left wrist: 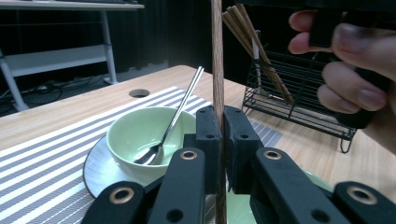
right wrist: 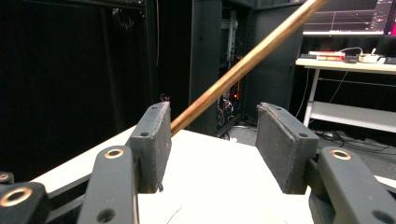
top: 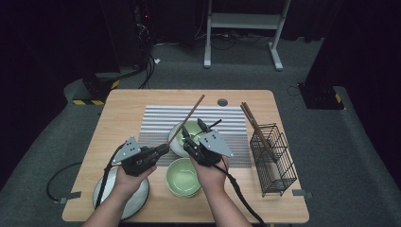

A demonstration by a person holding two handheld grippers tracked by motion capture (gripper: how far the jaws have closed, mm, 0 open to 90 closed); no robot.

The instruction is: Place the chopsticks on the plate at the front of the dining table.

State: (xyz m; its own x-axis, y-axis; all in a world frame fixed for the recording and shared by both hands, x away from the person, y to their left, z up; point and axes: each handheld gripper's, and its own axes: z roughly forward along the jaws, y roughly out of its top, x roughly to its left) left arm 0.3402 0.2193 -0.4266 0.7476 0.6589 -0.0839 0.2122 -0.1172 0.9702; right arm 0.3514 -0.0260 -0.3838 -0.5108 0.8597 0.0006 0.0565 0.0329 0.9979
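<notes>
My left gripper [top: 164, 148] [left wrist: 222, 122] is shut on a brown wooden chopstick [top: 191, 113] [left wrist: 217, 60], which slants up and away over the striped mat. Just to its right, my right gripper [top: 194, 128] [right wrist: 210, 140] stands open with nothing pressed between its pads. In the right gripper view the chopstick [right wrist: 243, 60] rises from behind the left jaw. Below both grippers a pale green bowl [top: 193, 128] [left wrist: 135, 133] sits on a plate [left wrist: 95, 168] with a metal spoon [left wrist: 180, 109] in it.
A second green bowl [top: 183, 177] sits near the table's front edge. Under my left wrist lies a white plate [top: 137, 198]. A black wire rack [top: 274, 161] [left wrist: 299, 100] at the right holds several chopsticks [top: 254, 124] [left wrist: 247, 42]. The striped mat [top: 161, 118] covers the table's middle.
</notes>
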